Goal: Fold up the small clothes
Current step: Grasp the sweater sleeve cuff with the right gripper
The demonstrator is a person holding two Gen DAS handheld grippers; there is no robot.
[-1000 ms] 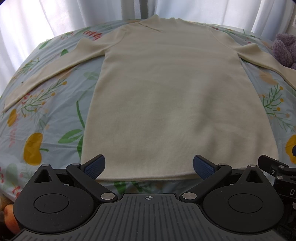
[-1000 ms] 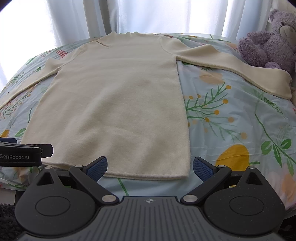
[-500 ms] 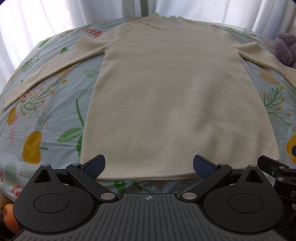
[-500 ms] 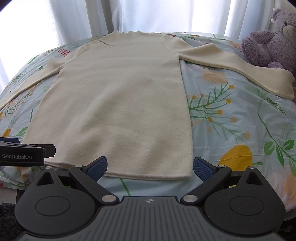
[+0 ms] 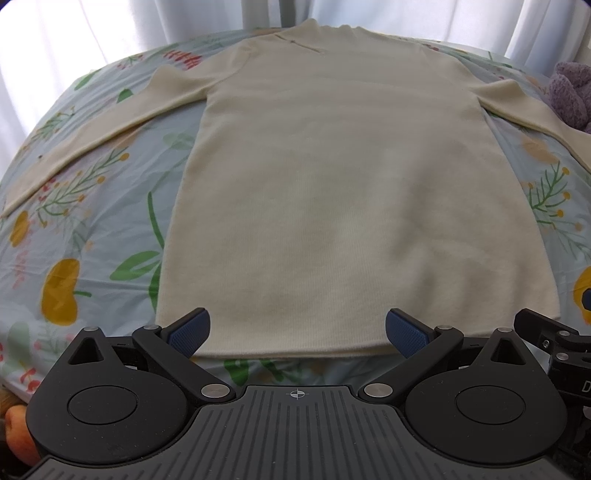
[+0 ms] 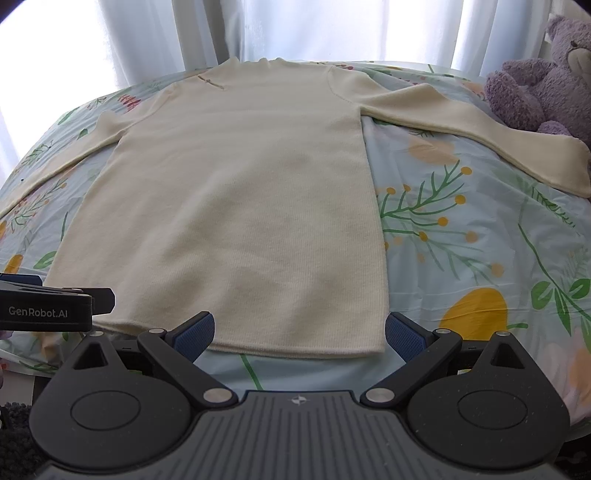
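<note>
Left gripper (image 5: 297,328) wide, right gripper (image 6: 299,328) wide, empty

Bright daylight glows through sheer white curtains (image 6: 295,29) behind the bed. A pale blue floral bedsheet (image 6: 480,229) covers it, with 1 purple teddy bear (image 6: 535,88) at its edge.

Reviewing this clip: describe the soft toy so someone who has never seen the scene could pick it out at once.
Start at the floral bedsheet where the cream sweater lies spread flat. Follow the sweater's outstretched sleeve to the far right edge by the white curtains: the teddy bear sits just behind its cuff. It is the only fuzzy purple thing there.
</note>
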